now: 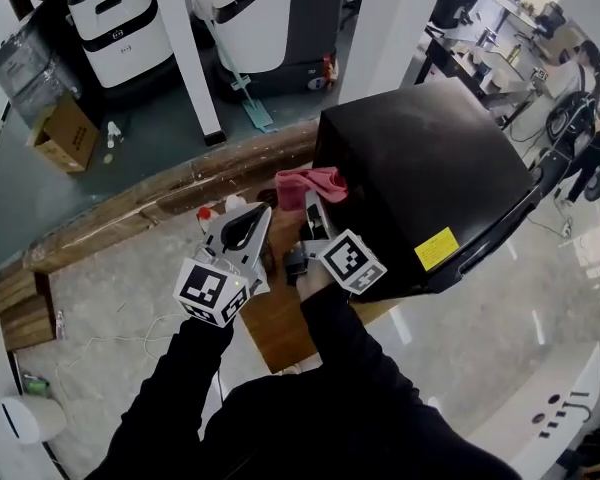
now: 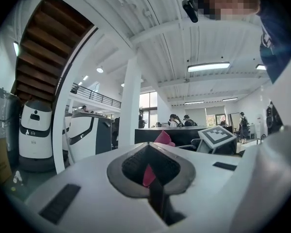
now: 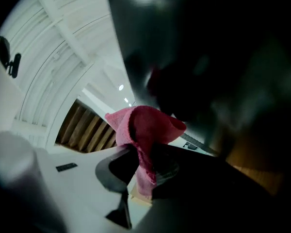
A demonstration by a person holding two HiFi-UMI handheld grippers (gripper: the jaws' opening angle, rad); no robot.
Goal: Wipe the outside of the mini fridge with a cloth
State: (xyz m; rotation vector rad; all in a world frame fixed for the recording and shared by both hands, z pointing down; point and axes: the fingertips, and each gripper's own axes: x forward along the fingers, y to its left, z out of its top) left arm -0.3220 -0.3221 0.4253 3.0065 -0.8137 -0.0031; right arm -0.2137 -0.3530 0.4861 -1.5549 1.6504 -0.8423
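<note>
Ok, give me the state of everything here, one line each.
mini fridge, door looks shut.
cloth, bunched, clamped and held at the fridge's side.
right gripper, shut on the cloth.
left gripper, shut, holding nothing.
cardboard box, flaps open, on the floor.

A small wooden table (image 1: 276, 320) stands on a pale speckled floor (image 1: 110, 288). The black mini fridge (image 1: 420, 178) sits directly on the table and covers most of it. A small white bottle (image 1: 235, 205) near the table's far edge seems to stand on it too. A cardboard box (image 1: 68, 133) rests on darker flooring beyond.
</note>
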